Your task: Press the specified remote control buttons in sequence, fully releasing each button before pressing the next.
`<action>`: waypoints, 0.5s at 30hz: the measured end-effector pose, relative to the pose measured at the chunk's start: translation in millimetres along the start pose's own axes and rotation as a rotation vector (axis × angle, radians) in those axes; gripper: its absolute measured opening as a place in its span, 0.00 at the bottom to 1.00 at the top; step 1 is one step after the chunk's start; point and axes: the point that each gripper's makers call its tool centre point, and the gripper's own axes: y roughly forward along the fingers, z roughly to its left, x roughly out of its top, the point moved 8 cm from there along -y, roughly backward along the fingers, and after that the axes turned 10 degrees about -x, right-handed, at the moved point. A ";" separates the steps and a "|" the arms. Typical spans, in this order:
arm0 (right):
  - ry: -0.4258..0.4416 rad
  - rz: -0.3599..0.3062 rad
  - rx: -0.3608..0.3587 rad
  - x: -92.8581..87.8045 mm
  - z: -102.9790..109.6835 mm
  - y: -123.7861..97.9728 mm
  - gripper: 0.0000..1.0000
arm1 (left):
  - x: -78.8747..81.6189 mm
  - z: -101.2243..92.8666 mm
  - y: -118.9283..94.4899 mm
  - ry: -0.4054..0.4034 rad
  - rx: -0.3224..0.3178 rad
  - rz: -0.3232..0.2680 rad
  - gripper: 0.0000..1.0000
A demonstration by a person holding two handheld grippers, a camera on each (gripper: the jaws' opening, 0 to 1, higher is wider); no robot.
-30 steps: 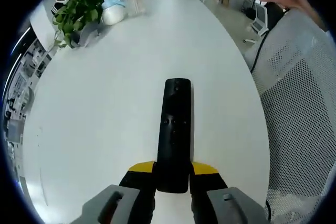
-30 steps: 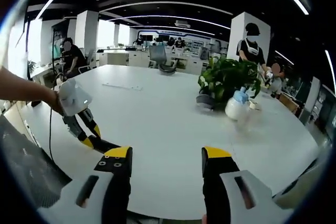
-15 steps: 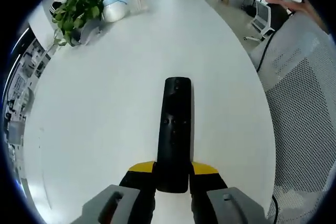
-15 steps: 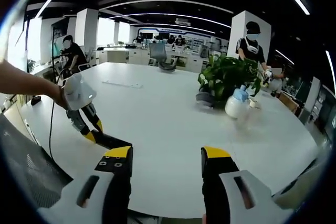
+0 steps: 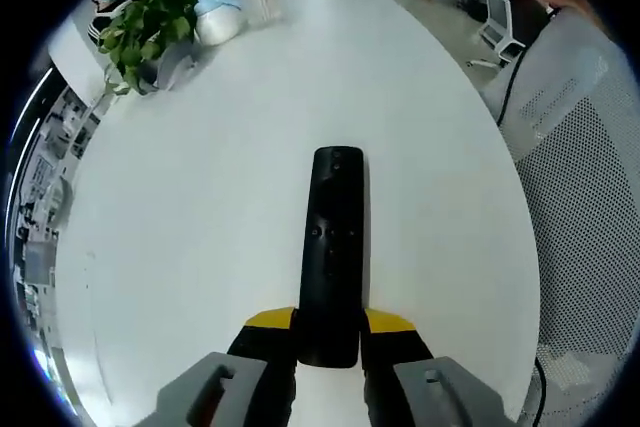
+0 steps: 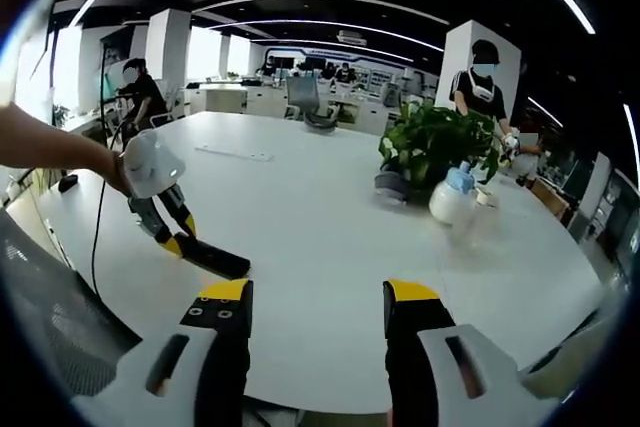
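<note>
- While the left gripper (image 5: 328,332) pinches the near end of the black remote control (image 5: 333,247) between its yellow-tipped jaws, the remote points toward 12 o'clock over the white table (image 5: 200,207) in the left gripper view; I cannot tell whether its far end rests on the surface or is held just above.
- Right gripper (image 6: 318,309) — jaws spread, nothing between them, hanging over the near table edge, well apart from the remote.
- From the right gripper view the remote sits at about 9 o'clock, its black end poking out of the left gripper's jaws toward the table centre, a person's forearm (image 6: 45,145) behind it.
- Progress, as I judge it: the remote is secured and steadied, but no press is under way; nothing touches the small button cluster (image 5: 331,233) at mid-body. Whether any button has been pressed cannot be read off. The whole sequence may be left.
- Surroundings — a potted plant (image 6: 432,145) at 1 o'clock in the right gripper view, with a white-and-blue bottle (image 6: 449,199) just beside it; both well apart from the remote.
- White mesh chair (image 5: 585,197) at 3 o'clock in the left gripper view, beside the table edge.
- Nothing lies between the free gripper and the buttons; the approach looks open.
</note>
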 end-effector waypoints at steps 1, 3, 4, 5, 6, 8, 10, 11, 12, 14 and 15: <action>-0.001 0.002 0.000 -0.2 -0.1 0.1 0.54 | -0.8 1.6 -0.5 0.002 0.005 0.009 0.24; -0.001 0.003 0.003 -0.1 0.3 0.3 0.54 | -2.5 5.1 -2.4 0.010 0.018 0.036 0.24; -0.002 0.006 0.007 -0.3 0.9 0.6 0.54 | -3.4 7.4 -3.0 0.014 0.017 0.047 0.24; -0.006 0.009 0.010 -0.5 1.5 0.8 0.54 | -4.0 9.5 -3.5 0.018 0.017 0.058 0.24; -0.012 0.011 0.013 -0.6 2.1 1.0 0.54 | -4.7 12.4 -4.1 0.022 0.022 0.074 0.24; -0.017 0.012 0.017 -0.7 2.8 1.1 0.54 | -5.0 15.7 -4.6 0.025 0.032 0.085 0.24; -0.018 0.015 0.019 -1.3 2.9 1.4 0.54 | -5.2 18.4 -5.4 0.021 0.033 0.089 0.24; -0.017 0.015 0.019 -1.4 2.6 1.4 0.54 | -5.6 19.7 -5.4 0.018 0.032 0.090 0.23; -0.014 0.015 0.019 -1.4 2.5 1.4 0.54 | -5.8 20.8 -5.4 0.016 0.032 0.090 0.23; -0.011 0.017 0.018 -1.7 2.1 1.4 0.53 | -6.0 22.0 -5.4 0.015 0.034 0.091 0.23; -0.011 0.017 0.017 -1.7 2.0 1.4 0.53 | -6.1 22.4 -5.7 0.013 0.037 0.093 0.23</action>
